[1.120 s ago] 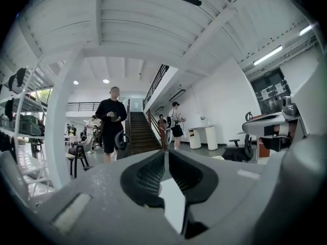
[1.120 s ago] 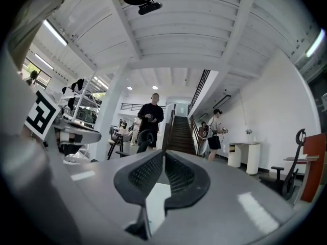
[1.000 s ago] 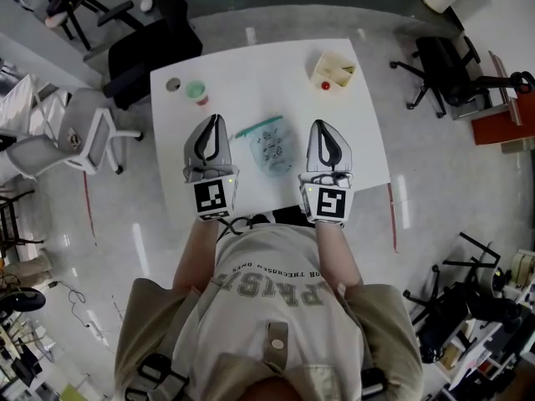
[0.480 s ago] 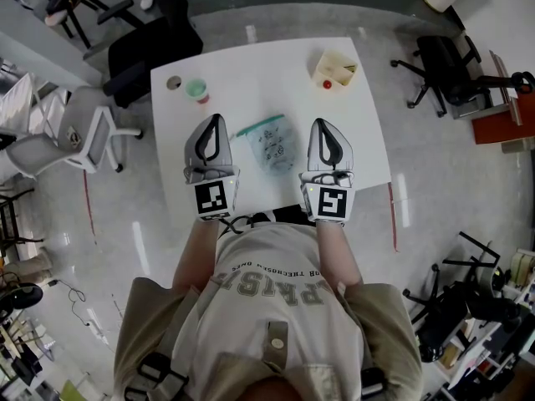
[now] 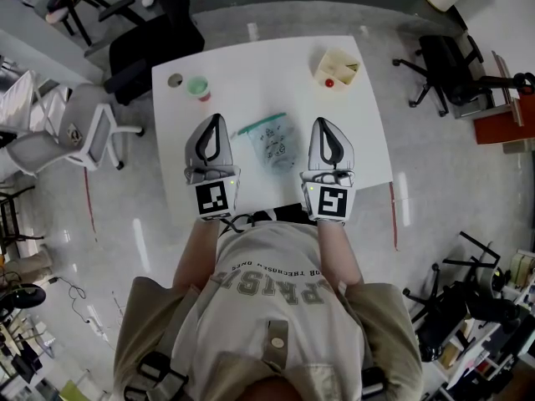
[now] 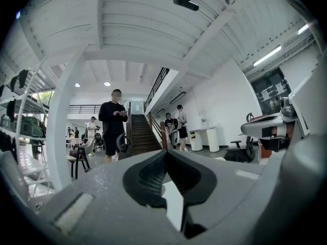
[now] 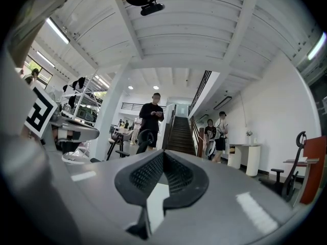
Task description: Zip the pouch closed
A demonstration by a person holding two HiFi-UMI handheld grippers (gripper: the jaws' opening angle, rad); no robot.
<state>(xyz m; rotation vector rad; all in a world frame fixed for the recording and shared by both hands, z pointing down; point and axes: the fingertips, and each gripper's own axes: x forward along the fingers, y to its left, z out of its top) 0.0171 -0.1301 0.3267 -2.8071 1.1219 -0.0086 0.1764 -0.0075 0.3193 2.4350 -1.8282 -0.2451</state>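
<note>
- Two grippers hover over the near part of the table (image 5: 251,69): the left gripper (image 5: 216,119) and the right gripper (image 5: 320,123), each with its jaws pressed together on nothing.
- The pouch (image 5: 274,147) lies flat between them, touched by neither, with its green zipper (image 5: 261,126) along the far edge.
- Zipping seems not yet begun; how far the zipper is closed is too small to tell.

A white table (image 5: 251,73) stands on a glossy pale grey floor (image 5: 451,182). A black office chair (image 5: 146,53) sits near its far left corner, a grey one (image 5: 84,136) to the left, and another black one (image 5: 443,69) to the right. The hall has a white ribbed ceiling (image 6: 143,29) with a strip light (image 6: 266,56), a white column (image 6: 64,121), a dark staircase (image 6: 143,134) and shelving (image 6: 20,116) at left. A person (image 6: 113,121) stands near the stairs.
</note>
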